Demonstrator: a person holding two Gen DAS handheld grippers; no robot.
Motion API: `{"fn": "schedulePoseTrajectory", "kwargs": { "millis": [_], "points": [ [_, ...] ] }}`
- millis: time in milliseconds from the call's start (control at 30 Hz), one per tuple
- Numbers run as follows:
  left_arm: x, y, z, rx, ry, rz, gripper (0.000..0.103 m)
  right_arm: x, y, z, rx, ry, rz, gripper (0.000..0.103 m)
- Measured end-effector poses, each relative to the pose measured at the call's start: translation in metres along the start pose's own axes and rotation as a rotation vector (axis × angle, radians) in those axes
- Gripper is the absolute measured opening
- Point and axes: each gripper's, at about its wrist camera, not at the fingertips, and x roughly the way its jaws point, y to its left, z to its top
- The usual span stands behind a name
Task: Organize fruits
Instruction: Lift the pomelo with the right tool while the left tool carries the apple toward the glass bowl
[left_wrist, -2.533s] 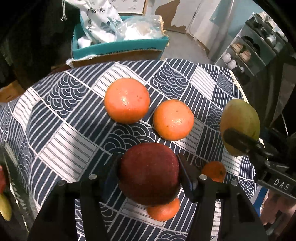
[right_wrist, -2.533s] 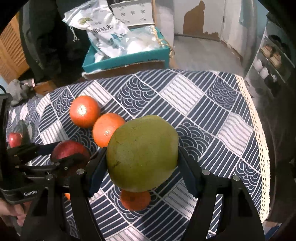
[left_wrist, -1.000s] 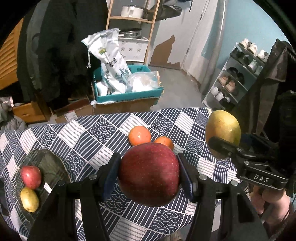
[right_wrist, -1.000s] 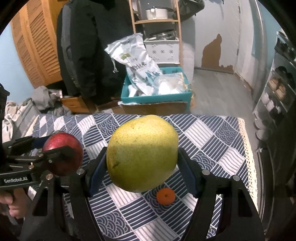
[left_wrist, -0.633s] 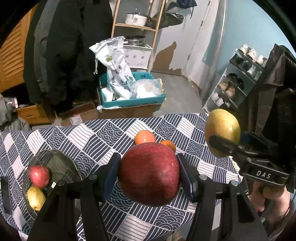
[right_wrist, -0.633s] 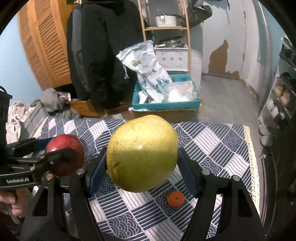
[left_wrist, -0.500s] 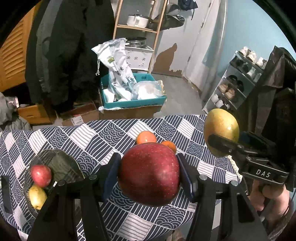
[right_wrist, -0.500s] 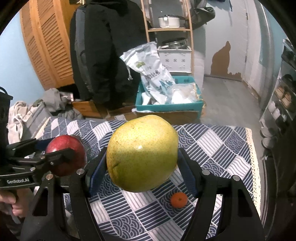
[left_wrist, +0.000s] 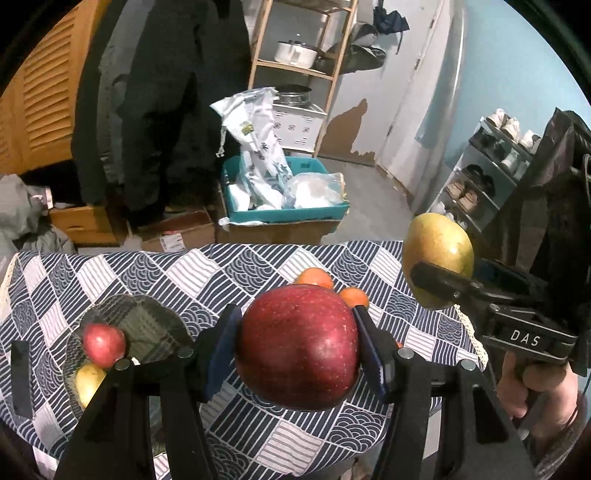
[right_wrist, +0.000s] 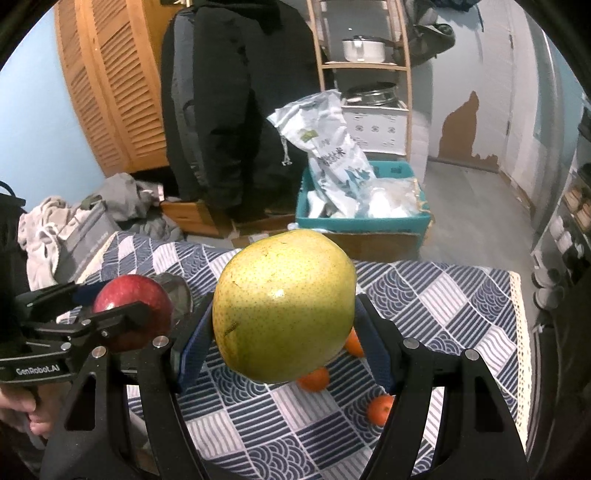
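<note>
My left gripper (left_wrist: 297, 347) is shut on a big dark red apple (left_wrist: 297, 341) and holds it high above the table; the apple also shows in the right wrist view (right_wrist: 133, 312). My right gripper (right_wrist: 282, 325) is shut on a large yellow-green pear (right_wrist: 284, 302), also high up; the pear also shows in the left wrist view (left_wrist: 437, 269). A dark glass plate (left_wrist: 147, 326) at the table's left holds a small red apple (left_wrist: 103, 343) and a small yellow pear (left_wrist: 88, 382). Oranges (left_wrist: 314, 277) lie on the cloth.
The table wears a blue and white patterned cloth (left_wrist: 207, 273) with a lace edge (right_wrist: 522, 332). Beyond it on the floor stand a teal crate with bags (left_wrist: 284, 199), cardboard boxes, a wooden shelf (left_wrist: 299, 62) and a shoe rack (left_wrist: 491, 173).
Both grippers have lifted their fruit well up and back from the table. The view has swung left, so the plate with its two fruits has come further into sight.
</note>
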Motion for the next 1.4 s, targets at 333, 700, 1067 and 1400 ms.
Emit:
{"fn": "schedulePoseTrajectory", "kwargs": {
  "millis": [333, 700, 1067, 1400],
  "points": [
    [-0.009, 0.035, -0.006, -0.053, -0.009, 0.032, 0.062, 0.016, 0.033, 0.012, -0.036, 0.010, 0.050, 0.073],
    [-0.018, 0.075, -0.016, -0.117, -0.013, 0.079, 0.062, 0.042, 0.068, 0.022, -0.068, 0.042, 0.095, 0.073],
    [-0.016, 0.123, -0.033, -0.197, 0.011, 0.134, 0.062, 0.070, 0.109, 0.028, -0.115, 0.078, 0.142, 0.073],
    [-0.013, 0.162, -0.048, -0.259, 0.037, 0.179, 0.062, 0.099, 0.143, 0.030, -0.148, 0.124, 0.178, 0.073]
  ]
}}
